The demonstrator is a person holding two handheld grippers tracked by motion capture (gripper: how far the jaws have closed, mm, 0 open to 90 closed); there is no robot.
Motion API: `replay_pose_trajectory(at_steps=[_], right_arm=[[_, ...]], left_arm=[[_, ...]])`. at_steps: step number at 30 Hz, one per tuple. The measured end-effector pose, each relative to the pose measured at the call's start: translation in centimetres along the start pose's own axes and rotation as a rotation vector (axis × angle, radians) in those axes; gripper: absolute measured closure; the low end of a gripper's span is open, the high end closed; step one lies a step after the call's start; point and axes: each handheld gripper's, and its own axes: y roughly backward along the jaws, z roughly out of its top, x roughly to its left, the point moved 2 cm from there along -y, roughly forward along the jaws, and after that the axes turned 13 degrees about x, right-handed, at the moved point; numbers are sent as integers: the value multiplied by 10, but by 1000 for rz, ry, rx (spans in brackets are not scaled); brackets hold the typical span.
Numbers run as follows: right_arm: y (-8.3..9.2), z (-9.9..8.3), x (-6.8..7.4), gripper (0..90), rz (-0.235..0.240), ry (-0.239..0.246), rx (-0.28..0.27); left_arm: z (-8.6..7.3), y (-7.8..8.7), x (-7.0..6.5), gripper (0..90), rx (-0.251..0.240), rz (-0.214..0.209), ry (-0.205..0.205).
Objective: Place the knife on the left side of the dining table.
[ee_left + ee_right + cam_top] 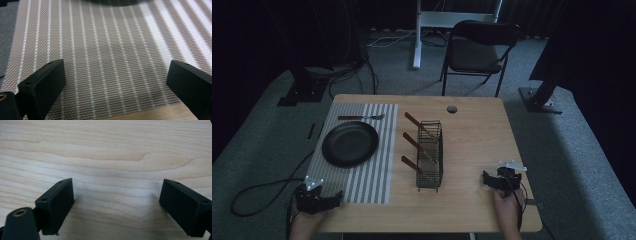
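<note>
Resting wide-spread on bare wood, right gripper (pixel 493 180) nearer wire rack (pixel 430 155); its red-handled cutlery (pixel 412 164) lies leftward, handles pointing away; left gripper (pixel 328 200) likewise spread

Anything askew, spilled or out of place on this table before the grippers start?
Nothing spilled or damaged. One oddity: the fork lies crosswise on the striped placemat beyond the black plate, while three wooden-handled utensils rest slanted in the wire rack. Both grippers sit open, empty.
</note>
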Motion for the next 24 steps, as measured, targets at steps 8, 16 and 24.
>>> replay_pose_trajectory(at_steps=[8, 16, 24], right_arm=[[0, 0, 0, 115, 0, 0, 0], [0, 0, 0, 115, 0, 0, 0], [0, 0, 0, 115, 0, 0, 0]], left_arm=[[5, 7, -10, 42, -16, -19, -34], [16, 14, -25, 42, -34, -46, -75], [30, 14, -41, 43, -43, -77, -123]])
